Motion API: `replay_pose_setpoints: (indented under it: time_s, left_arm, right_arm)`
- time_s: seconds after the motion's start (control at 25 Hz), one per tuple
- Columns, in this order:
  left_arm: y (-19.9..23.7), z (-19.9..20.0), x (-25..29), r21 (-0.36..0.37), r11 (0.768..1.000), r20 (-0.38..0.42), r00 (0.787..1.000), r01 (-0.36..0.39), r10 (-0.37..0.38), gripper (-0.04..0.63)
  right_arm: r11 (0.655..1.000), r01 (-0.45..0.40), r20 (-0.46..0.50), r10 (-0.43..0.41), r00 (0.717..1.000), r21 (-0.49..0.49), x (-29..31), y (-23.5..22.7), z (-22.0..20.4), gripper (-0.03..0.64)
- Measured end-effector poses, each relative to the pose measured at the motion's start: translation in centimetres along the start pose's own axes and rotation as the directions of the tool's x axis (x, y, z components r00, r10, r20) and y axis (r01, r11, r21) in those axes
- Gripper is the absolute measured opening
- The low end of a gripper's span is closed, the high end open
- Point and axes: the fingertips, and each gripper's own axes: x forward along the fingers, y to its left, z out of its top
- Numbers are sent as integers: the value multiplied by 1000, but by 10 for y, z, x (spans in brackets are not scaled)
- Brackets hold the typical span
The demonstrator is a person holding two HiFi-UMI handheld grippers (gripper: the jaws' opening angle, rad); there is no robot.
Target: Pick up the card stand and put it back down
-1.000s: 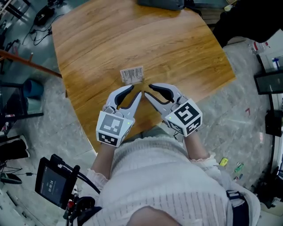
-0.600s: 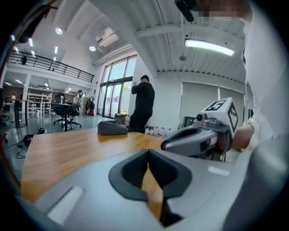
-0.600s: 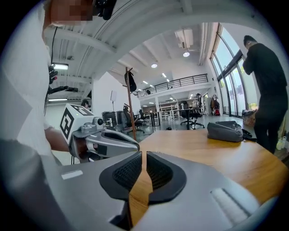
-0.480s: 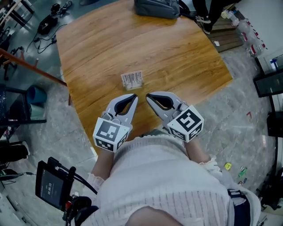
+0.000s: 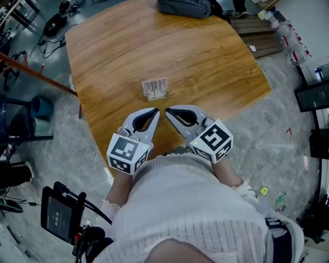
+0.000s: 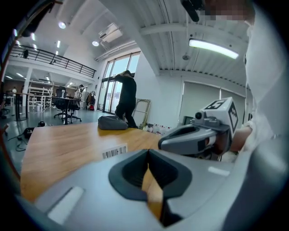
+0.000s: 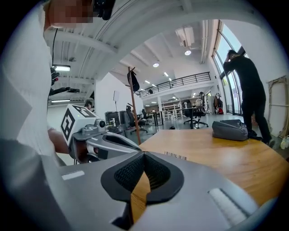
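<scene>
The card stand (image 5: pixel 154 88), a small clear holder with a barcode card, stands on the wooden table (image 5: pixel 205 56) near its front edge. It shows as a barcode strip in the left gripper view (image 6: pixel 114 151) and in the right gripper view (image 7: pixel 175 156). My left gripper (image 5: pixel 156 111) hovers just short of the stand, shut with nothing between its jaws. My right gripper (image 5: pixel 168 111) is beside it, tips almost touching the left one, also shut and empty. Each gripper sees the other: the right gripper (image 6: pixel 198 135) and the left gripper (image 7: pixel 104 140).
A grey bag (image 5: pixel 185 7) lies at the table's far edge, also seen as the grey bag (image 7: pixel 230 129). A person in black (image 7: pixel 246 90) stands by the windows beyond it. A stand with a small screen (image 5: pixel 60 218) sits on the floor at my lower left.
Both grippers have closed from open to shut. They pulled back slightly toward me and drew together, tips now nearly touching. The card stand has not moved.
</scene>
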Motion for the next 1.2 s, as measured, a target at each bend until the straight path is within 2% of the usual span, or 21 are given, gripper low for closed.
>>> replay_pose_setpoints:
  time_s: [0.28,0.56,1.2]
  left_arm:
    - [-2,-5,1,-9,1000,-20,1000,0,0,9]
    - [-4,-10,1,-20,1000,-36,999,7,-8,9]
    - [-5,-13,4,-9,1000,-49,999,9,-9,9]
  right_arm:
    - [1000,13,-5,-13,1000,19,-2,-3,1,0]
    - [999,30,-27,-31,999,-17,-1,-1,0,0]
    - [1000,9,-60,-9,998,-2,4,-3,-11,0]
